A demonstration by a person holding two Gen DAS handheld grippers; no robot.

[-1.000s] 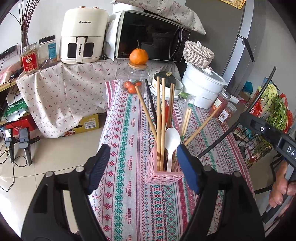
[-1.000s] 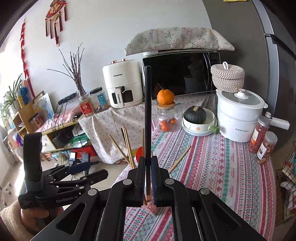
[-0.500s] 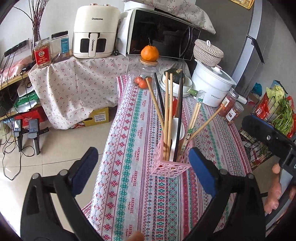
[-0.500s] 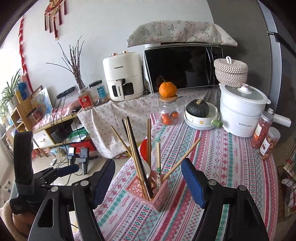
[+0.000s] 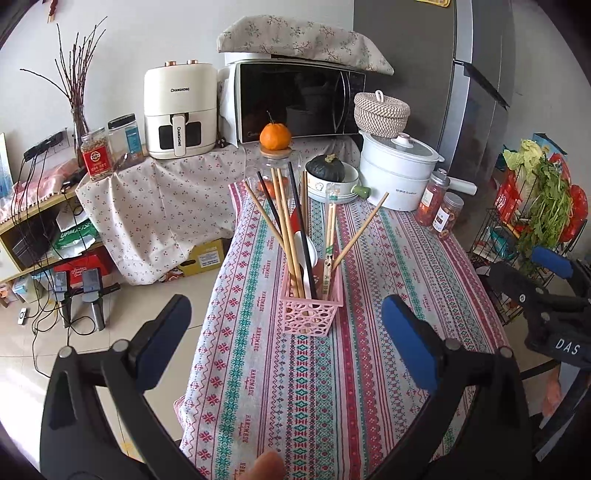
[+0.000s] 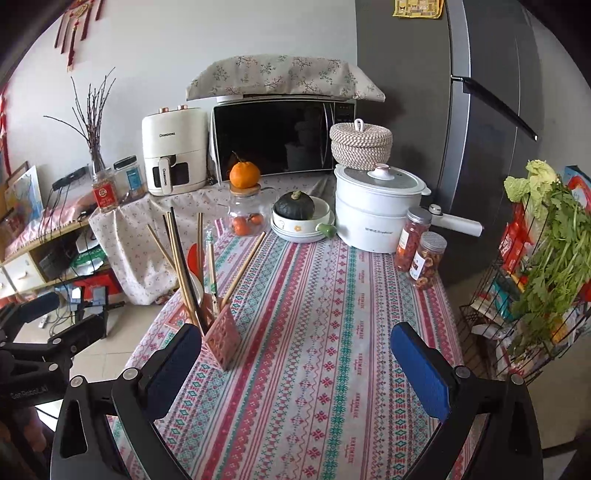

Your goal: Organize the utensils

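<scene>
Patterned tablecloth (image 6: pixel 332 332) bearing the woven word "HANDMADE", with a grey refrigerator (image 6: pixel 461 129) behind; the right wrist view alone shows the yellow paper (image 6: pixel 417 7) on the refrigerator's top edge and the red hanging ornament (image 6: pixel 75 22) on the wall, whereas the left wrist view alone shows a fingertip (image 5: pixel 267 465) at the lower edge. The microwave (image 5: pixel 295 99), under a floral cloth cover, stands beside a white air fryer (image 5: pixel 180 110) marked "CHANGHONG". A white electric pot (image 6: pixel 376 210) carries a woven lidded basket (image 6: pixel 360 144) behind it; its label is too small to read. A wire rack (image 6: pixel 517 295) holds leafy greens. A stack of bowls (image 6: pixel 301 225) holds a dark green squash (image 6: pixel 295 205); a glass jar (image 6: pixel 245 218) holds small orange fruit, with a mandarin (image 6: pixel 243 173) on its lid; two clear jars (image 6: pixel 421 254) hold dried reddish slices. The pink perforated utensil basket (image 5: pixel 309 310) stands upright on the cloth near its left edge, holding wooden chopsticks (image 5: pixel 286 221), black chopsticks (image 5: pixel 301 225), and a white spoon (image 5: pixel 309 254). The left gripper (image 5: pixel 286 336) is spread wide, having just been opening, with nothing between its pads; the basket lies ahead of it, untouched. The right gripper (image 6: pixel 295 363), marked "DAS" in the left view, is likewise spread wide after just opening, empty, with the basket just beside its left finger (image 6: pixel 173 365).
</scene>
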